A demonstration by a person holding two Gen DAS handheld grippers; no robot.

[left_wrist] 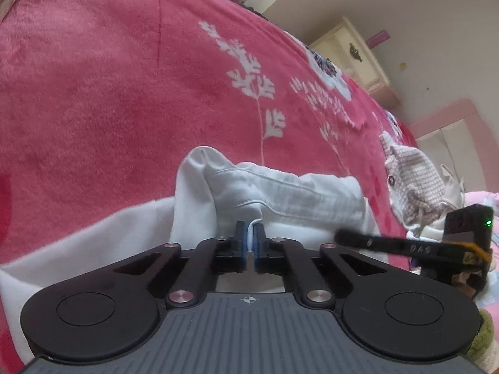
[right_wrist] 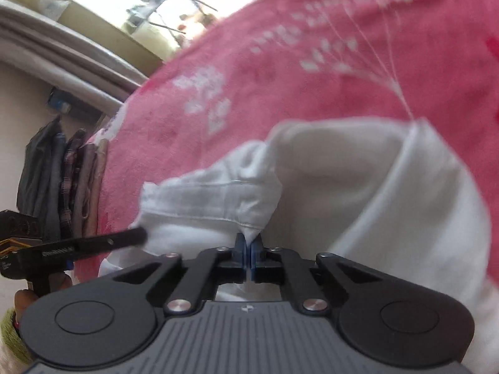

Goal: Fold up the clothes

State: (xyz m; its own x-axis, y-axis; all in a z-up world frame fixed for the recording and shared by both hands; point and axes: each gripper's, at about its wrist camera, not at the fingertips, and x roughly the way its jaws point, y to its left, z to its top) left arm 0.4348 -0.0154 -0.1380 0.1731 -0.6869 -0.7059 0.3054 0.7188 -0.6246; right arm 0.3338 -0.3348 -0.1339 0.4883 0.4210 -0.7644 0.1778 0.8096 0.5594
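Two grippers (left_wrist: 249, 239) (right_wrist: 249, 252) (one white garment (left_wrist: 280, 193)).

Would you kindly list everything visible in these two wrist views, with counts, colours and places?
white garment: one, white, bunched on the blanket, pinched by both grippers
blanket: one, pink with white plant print, covering the bed
checked cloth: one, beige check, crumpled at the blanket's right edge
cabinet: one, cream, against the far wall
hanging clothes: several, dark and checked, left of the bed
left gripper: one, black with blue pads, shut on a fold of the garment
right gripper: one, black with blue pads, shut on the garment's seam corner
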